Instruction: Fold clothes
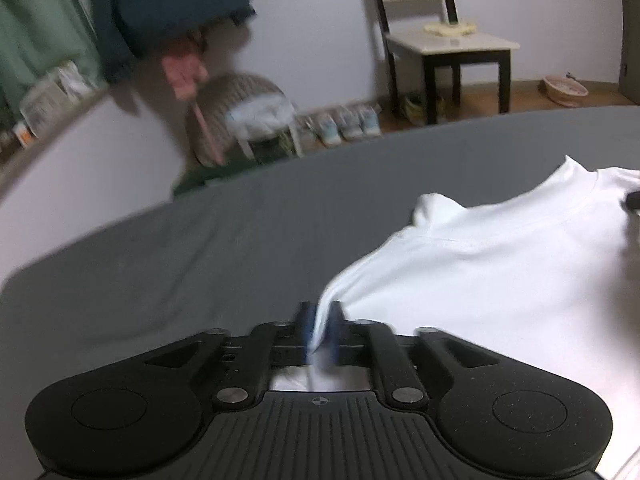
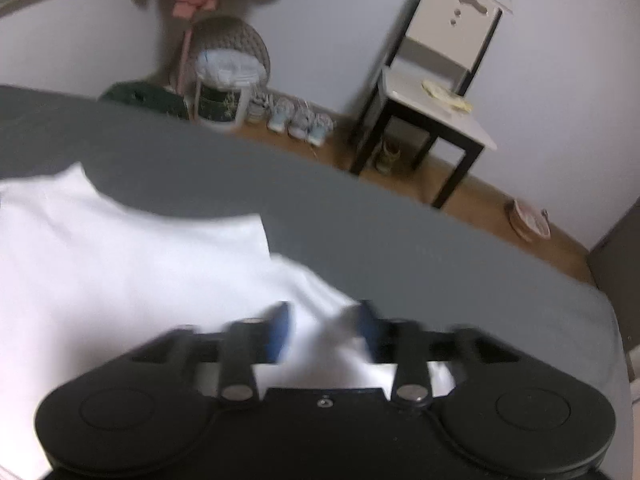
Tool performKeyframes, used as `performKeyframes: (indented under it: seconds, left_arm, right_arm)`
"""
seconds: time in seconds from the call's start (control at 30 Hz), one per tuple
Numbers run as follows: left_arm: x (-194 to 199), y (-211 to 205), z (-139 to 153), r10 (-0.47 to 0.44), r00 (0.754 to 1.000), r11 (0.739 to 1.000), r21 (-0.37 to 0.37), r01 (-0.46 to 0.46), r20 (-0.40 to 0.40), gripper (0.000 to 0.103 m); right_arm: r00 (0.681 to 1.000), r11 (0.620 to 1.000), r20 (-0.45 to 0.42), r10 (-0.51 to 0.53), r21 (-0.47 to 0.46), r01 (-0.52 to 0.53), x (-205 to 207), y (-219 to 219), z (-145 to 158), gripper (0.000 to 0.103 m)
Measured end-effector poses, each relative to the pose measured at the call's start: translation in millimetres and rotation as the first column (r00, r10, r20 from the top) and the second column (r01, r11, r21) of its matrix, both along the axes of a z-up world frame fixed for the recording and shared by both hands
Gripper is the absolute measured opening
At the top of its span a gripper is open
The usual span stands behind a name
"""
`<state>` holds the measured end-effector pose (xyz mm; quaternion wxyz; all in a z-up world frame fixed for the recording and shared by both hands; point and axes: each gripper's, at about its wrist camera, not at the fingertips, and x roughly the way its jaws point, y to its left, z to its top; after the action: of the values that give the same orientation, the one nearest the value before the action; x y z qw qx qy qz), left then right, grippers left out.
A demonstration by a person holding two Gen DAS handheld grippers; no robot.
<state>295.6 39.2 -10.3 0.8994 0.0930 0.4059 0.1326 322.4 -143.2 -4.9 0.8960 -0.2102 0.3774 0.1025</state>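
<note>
A white shirt lies spread on the grey bed surface, its collar toward the far side. My left gripper is at the shirt's left edge, where a thin fold of white cloth runs up between its blue-padded fingers; the pads stand a little apart from the fold. In the right wrist view the shirt fills the left half of the surface. My right gripper is at the shirt's right edge, jaws wide, with loose cloth lying between the fingers. Both views are blurred.
Past the bed's far edge is a wooden floor with a dark-legged white chair, a row of small shoes, a wicker seat with a white stool, and a shallow basket. Clothes hang at the upper left.
</note>
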Motion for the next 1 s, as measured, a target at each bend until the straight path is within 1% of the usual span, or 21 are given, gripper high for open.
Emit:
performKeyframes:
  seconds: [0.07,0.1,0.13,0.17,0.2,0.23,0.27,0.3,0.33,0.4,0.47,0.5,0.53,0.57,0.6,0.63,0.7,0.77,0.83,0.9,1.0]
  left_arm:
    - [-11,1,4,0.024,1.0,0.999,0.035,-0.024,0.01,0.091]
    - [-21,6,10,0.04,0.999,0.999,0.024,-0.041,0.031,0.099]
    - [-32,12,16,0.046,0.997,0.999,-0.008,-0.045,0.059,0.102]
    - [-43,19,22,0.052,0.995,0.998,-0.041,-0.048,0.087,0.102]
    - [-57,23,29,0.057,0.993,0.996,-0.08,-0.049,0.1,0.102]
    - [-72,28,35,0.066,0.992,0.991,-0.124,-0.053,0.103,0.102]
    - [-92,32,43,0.079,0.99,0.983,-0.173,-0.057,0.118,0.102]
    - [-110,36,48,0.084,0.988,0.977,-0.208,-0.056,0.127,0.102]
    - [-129,41,52,0.09,0.987,0.969,-0.242,-0.055,0.135,0.102]
    - [-172,42,55,0.145,0.978,0.954,-0.283,-0.099,0.148,0.102]
    - [-210,40,61,0.216,0.964,0.933,-0.326,-0.155,0.158,0.102]
    - [-230,40,60,0.242,0.956,0.918,-0.358,-0.172,0.163,0.102]
    - [-249,39,60,0.269,0.949,0.902,-0.389,-0.187,0.166,0.102]
    - [-269,38,59,0.295,0.94,0.885,-0.42,-0.202,0.169,0.102]
    - [-280,38,55,0.308,0.94,0.876,-0.43,-0.219,0.149,0.102]
    - [-290,39,52,0.321,0.938,0.867,-0.439,-0.236,0.129,0.102]
    - [-311,40,44,0.345,0.935,0.848,-0.455,-0.271,0.087,0.102]
    - [-315,44,39,0.367,0.927,0.856,-0.421,-0.301,0.082,0.102]
    - [-313,49,40,0.379,0.921,0.87,-0.375,-0.32,0.093,0.102]
    - [-306,53,44,0.386,0.917,0.879,-0.34,-0.333,0.1,0.102]
    - [-316,63,58,0.406,0.903,0.873,-0.351,-0.339,0.138,0.102]
  right_arm:
    - [1.0,0.999,0.015,0.025,0.04,-0.026,-15,-16,6,0.053]
    - [0.999,0.996,0.025,0.035,0.082,-0.037,-25,-27,12,0.053]
    - [0.999,0.989,0.024,0.04,0.143,-0.043,-35,-41,19,0.053]
    - [0.998,0.972,0.0,0.062,0.227,-0.06,-47,-55,26,0.053]
    - [0.993,0.938,-0.043,0.107,0.336,-0.086,-62,-69,32,0.055]
    - [0.985,0.895,-0.082,0.153,0.433,-0.103,-77,-82,38,0.057]
    - [0.976,0.866,-0.116,0.187,0.489,-0.107,-93,-89,39,0.06]
    - [0.97,0.855,-0.138,0.2,0.509,-0.103,-108,-94,39,0.064]
    - [0.965,0.847,-0.159,0.209,0.522,-0.097,-123,-98,37,0.065]
    - [0.96,0.856,-0.191,0.205,0.511,-0.081,-143,-99,29,0.065]
    - [0.966,0.864,-0.196,0.171,0.501,-0.051,-153,-96,17,0.065]
    - [0.968,0.866,-0.197,0.154,0.499,-0.036,-158,-95,12,0.062]
    - [0.97,0.861,-0.197,0.14,0.509,-0.021,-159,-93,8,0.055]
    - [0.972,0.854,-0.197,0.128,0.521,-0.007,-161,-91,5,0.031]
    - [0.974,0.843,-0.194,0.121,0.537,0.002,-163,-89,3,0.014]
    - [0.977,0.838,-0.182,0.114,0.546,0.003,-165,-87,4,0.014]
    - [0.984,0.833,-0.115,0.139,0.55,-0.053,-184,-77,16,0.009]
    - [0.982,0.822,-0.048,0.182,0.556,-0.125,-211,-62,29,0.007]
    - [0.971,0.774,-0.013,0.241,0.606,-0.184,-243,-45,39,0.006]
    - [0.95,0.728,0.017,0.312,0.638,-0.251,-281,-25,45,0.006]
    - [0.902,0.671,0.034,0.43,0.656,-0.344,-342,12,43,0.006]
